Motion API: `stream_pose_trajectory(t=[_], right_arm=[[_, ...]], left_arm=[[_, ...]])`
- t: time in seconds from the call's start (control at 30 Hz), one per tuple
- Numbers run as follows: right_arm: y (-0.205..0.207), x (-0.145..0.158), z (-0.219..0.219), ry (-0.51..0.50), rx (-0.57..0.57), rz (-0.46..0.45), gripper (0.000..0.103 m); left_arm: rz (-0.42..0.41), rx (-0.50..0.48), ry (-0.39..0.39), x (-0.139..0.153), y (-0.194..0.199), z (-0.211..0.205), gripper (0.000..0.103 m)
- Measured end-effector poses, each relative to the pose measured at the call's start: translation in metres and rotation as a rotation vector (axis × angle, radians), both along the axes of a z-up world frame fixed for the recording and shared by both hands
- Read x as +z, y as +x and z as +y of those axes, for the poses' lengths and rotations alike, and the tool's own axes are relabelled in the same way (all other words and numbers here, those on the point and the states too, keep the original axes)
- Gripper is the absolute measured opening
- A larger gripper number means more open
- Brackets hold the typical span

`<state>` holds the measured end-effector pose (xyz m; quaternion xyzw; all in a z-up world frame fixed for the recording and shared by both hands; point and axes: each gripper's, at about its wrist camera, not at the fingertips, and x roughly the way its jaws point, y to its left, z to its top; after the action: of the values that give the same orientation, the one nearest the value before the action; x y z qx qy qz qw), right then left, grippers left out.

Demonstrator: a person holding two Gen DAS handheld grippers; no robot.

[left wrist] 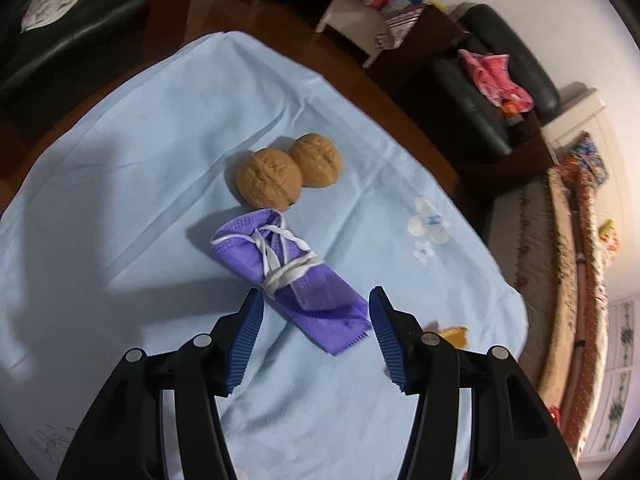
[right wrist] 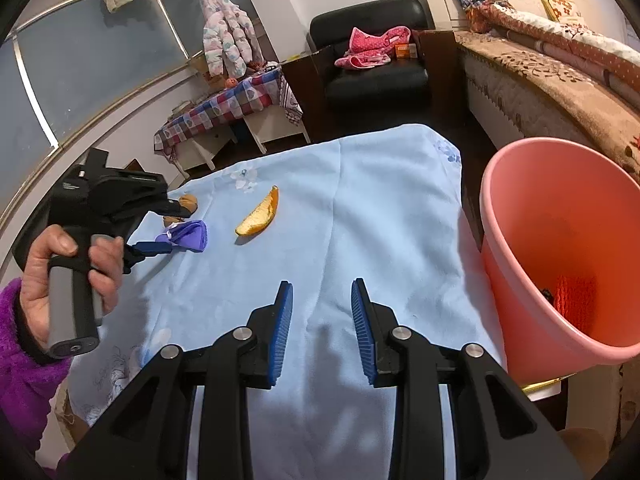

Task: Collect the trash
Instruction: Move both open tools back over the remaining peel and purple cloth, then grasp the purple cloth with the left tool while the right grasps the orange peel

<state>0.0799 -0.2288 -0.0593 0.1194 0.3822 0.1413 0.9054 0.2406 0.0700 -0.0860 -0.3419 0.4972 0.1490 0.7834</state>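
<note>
A folded purple face mask [left wrist: 280, 256], bound with its white ear loops, lies on the light blue cloth [left wrist: 120, 200]. My left gripper [left wrist: 316, 291] is open above it, and the mask's near end lies between the blue pads without being pressed. Two walnuts [left wrist: 268, 178] [left wrist: 316, 164] sit just beyond the mask. An orange peel [right wrist: 258, 214] lies farther right on the cloth. My right gripper [right wrist: 322, 284] hovers over bare cloth, open with nothing between its fingers. In the right wrist view a hand [right wrist: 60, 272] in a purple sleeve holds the left gripper [right wrist: 172, 230] at the mask [right wrist: 192, 236].
A pink bin [right wrist: 560, 248] stands at the table's right edge with something dark and an orange patch at its bottom. Beyond the table are a black armchair [right wrist: 372, 72], a checked-cloth side table [right wrist: 228, 108] and a bed [right wrist: 560, 80].
</note>
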Motion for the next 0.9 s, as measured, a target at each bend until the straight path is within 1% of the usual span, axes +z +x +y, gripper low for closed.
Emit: stream_pose_trajectory(t=[0.07,0.13,0.2,0.27,0.4,0.47,0.57,0.67,0.73,0.8,0.9], right_arm=[[0.001,-0.001,0.0,0.001,0.0,0.005,0.031],[0.002,-0.003,-0.001,0.006,0.0,0.011,0.031],[0.004,-0.005,-0.001,0.011,-0.001,0.023,0.031],[0.005,-0.006,0.0,0.011,-0.001,0.029,0.031],[0.009,-0.006,0.006,0.019,0.007,0.042,0.031],[0.011,-0.006,0.01,0.024,0.015,0.049,0.031],[0.016,-0.004,0.02,0.034,0.033,0.064,0.031],[0.022,-0.001,0.032,0.044,0.053,0.067,0.031],[0.028,0.002,0.041,0.052,0.063,0.065,0.031],[0.035,0.005,0.051,0.063,0.072,0.065,0.031],[0.047,0.005,0.069,0.081,0.081,0.071,0.031]], left_arm=[[0.019,0.028,0.006,-0.006,0.004,0.0,0.054],[0.001,0.041,0.031,-0.004,0.007,-0.003,0.054],[-0.009,0.027,0.046,-0.004,0.007,-0.006,0.047],[-0.017,-0.003,0.038,-0.004,0.005,-0.008,0.038],[-0.031,-0.054,0.054,0.001,-0.005,-0.009,0.031],[-0.038,-0.099,0.056,0.003,-0.012,-0.007,0.03],[-0.049,-0.191,0.083,0.008,-0.025,-0.008,0.03],[-0.067,-0.296,0.15,0.013,-0.044,-0.011,0.03],[-0.082,-0.377,0.225,0.017,-0.057,-0.015,0.03],[-0.102,-0.428,0.279,0.018,-0.07,-0.011,0.03],[-0.121,-0.481,0.331,0.018,-0.09,-0.008,0.03]])
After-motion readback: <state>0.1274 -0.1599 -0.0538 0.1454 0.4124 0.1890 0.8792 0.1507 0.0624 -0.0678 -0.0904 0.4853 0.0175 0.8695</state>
